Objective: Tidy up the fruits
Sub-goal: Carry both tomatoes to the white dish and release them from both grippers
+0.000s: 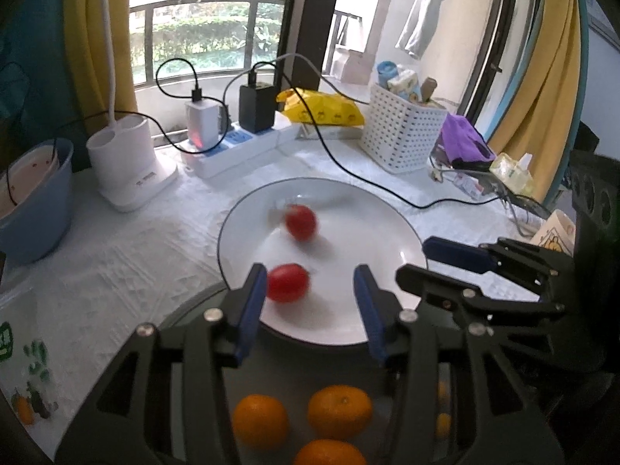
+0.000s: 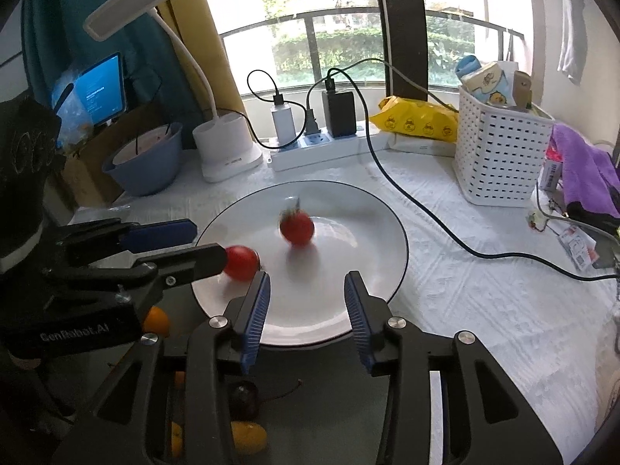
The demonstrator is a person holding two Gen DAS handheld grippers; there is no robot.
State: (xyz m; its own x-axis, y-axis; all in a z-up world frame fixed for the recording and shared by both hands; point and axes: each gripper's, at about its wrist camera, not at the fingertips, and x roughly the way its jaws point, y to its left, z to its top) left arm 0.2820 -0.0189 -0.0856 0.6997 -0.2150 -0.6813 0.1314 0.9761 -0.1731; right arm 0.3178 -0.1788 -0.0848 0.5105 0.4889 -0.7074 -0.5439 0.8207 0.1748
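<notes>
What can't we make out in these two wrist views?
- Far tomato: motion-blurred in both views; stem detail unreadable.
- Near tomato: right view, partly behind a left gripper finger.
- Oranges: left view, cut by the bottom edge and gripper frame.
- Dark fruit: right view, behind the right gripper linkage; type unclear.

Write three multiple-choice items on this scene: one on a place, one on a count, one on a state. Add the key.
1. Where does the white basket stand?
A. on the plate
B. behind the plate, at the right
C. inside the blue bowl

2. How many red tomatoes lie on the white plate?
A. one
B. two
C. four

3. How do the jaws of the right gripper stand?
A. apart, nothing between
B. clamped on a tomato
C. clamped on an orange

Key: 1 B, it stands on the cloth beyond the rim; 2 B, two red fruits show; 3 A, only bare plate shows between.
</notes>
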